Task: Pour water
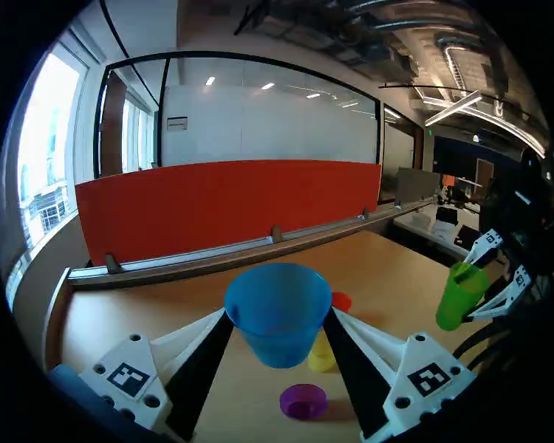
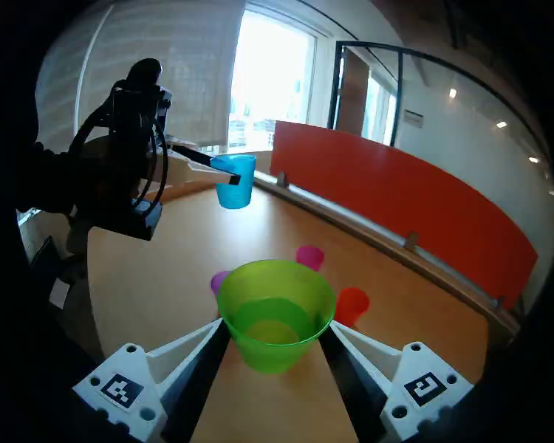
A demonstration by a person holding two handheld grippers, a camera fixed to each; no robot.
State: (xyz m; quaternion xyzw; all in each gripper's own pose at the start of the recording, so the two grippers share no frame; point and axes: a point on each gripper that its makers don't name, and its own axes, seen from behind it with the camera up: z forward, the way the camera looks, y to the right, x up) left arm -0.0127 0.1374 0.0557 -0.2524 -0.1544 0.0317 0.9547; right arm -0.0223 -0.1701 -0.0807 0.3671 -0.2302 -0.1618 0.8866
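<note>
My left gripper (image 1: 279, 325) is shut on a blue cup (image 1: 278, 322), held upright above the wooden table (image 1: 395, 280). Across the table, the right gripper (image 1: 491, 284) grips a green cup (image 1: 459, 295). In the right gripper view, my right gripper (image 2: 275, 332) is shut on that green cup (image 2: 275, 314), upright and with liquid in its bottom. Farther off, the left gripper (image 2: 216, 170) holds the blue cup (image 2: 234, 181) in the air, well apart from the green one.
Small cups stand on the table: purple (image 1: 303, 401), yellow (image 1: 321, 354) and orange (image 1: 341, 300) in the left gripper view; pink (image 2: 309, 257), purple (image 2: 219, 281) and orange (image 2: 351, 304) in the right gripper view. A red divider (image 1: 225, 203) lines the table's far edge.
</note>
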